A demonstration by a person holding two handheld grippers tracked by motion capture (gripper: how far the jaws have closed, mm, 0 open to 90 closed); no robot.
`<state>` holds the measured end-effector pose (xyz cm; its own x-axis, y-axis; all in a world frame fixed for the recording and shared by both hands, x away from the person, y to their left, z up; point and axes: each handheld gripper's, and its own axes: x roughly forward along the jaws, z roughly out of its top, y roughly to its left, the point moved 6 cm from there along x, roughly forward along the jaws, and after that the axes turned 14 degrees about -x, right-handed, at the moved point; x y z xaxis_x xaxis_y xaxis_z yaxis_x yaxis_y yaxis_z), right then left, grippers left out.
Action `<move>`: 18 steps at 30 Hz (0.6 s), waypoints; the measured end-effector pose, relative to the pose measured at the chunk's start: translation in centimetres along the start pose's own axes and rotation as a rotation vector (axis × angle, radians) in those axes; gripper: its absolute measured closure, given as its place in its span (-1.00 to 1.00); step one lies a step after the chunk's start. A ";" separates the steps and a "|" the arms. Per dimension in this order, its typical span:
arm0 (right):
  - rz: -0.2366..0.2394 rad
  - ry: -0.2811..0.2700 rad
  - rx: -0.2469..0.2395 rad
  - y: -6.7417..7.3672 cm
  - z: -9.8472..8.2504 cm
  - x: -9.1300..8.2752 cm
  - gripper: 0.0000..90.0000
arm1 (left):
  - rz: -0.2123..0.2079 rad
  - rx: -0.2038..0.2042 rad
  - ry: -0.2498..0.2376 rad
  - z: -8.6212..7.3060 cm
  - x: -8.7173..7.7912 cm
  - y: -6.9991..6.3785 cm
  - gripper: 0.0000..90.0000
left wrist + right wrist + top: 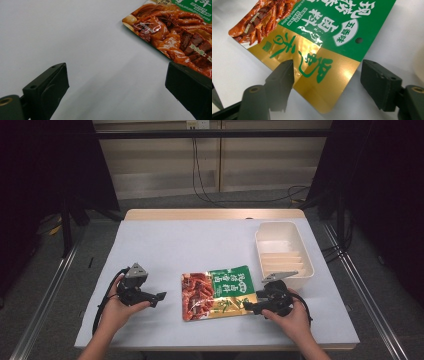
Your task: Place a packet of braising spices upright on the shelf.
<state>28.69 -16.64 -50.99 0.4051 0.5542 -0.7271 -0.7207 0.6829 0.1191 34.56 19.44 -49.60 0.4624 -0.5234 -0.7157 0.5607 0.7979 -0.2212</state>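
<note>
A flat food pouch (pixel 218 292) in green, gold and red lies on the white table (pixel 170 245), near the front. My right gripper (pixel 248 305) is open at the pouch's right gold corner; in the right gripper view its jaws stand either side of that gold corner (pixel 324 77), just above it. My left gripper (pixel 160 297) rests open on the table a short way left of the pouch, pointing at it. The left gripper view has the pouch's red picture end (pixel 175 32) ahead to the right, with bare table between the jaws.
A cream plastic bin (pixel 283 251) with ribbed inserts stands at the right, just behind my right hand. The table's wooden back edge (pixel 215 213) is far off. Dark stands and cables flank the table on the floor.
</note>
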 end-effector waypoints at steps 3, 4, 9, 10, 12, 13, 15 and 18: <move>-0.010 0.007 0.009 0.0 0.1 0.2 -0.36 | 0.002 0.009 0.000 0.0 0.1 0.1 -0.89; -0.007 0.015 0.009 0.0 0.1 0.3 -0.36 | 0.003 0.014 0.004 0.0 0.1 0.1 -0.89; -0.004 0.011 0.044 -0.1 0.2 0.1 -0.28 | 0.004 0.014 0.004 0.0 0.1 0.0 -0.89; 0.000 0.007 0.044 -0.1 0.2 0.0 -0.27 | 0.006 0.015 0.003 0.0 0.1 0.0 -0.89; 0.002 0.004 0.045 -0.1 0.2 0.0 -0.27 | 0.007 0.015 0.001 0.0 0.1 0.0 -0.89; -0.002 0.010 0.045 -0.1 0.1 0.1 -0.26 | 0.011 0.016 0.000 0.0 0.1 0.0 -0.89; -0.012 0.023 0.036 -0.2 0.0 0.3 -0.26 | 0.006 0.015 0.003 0.0 0.1 -0.1 -0.88; -0.010 0.030 0.044 -0.2 -0.2 0.5 -0.26 | 0.008 0.020 0.003 0.0 0.1 -0.1 -0.88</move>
<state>28.93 -16.60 -51.48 0.3947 0.5331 -0.7484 -0.6912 0.7089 0.1405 34.54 19.36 -49.64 0.4649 -0.5164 -0.7191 0.5706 0.7958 -0.2026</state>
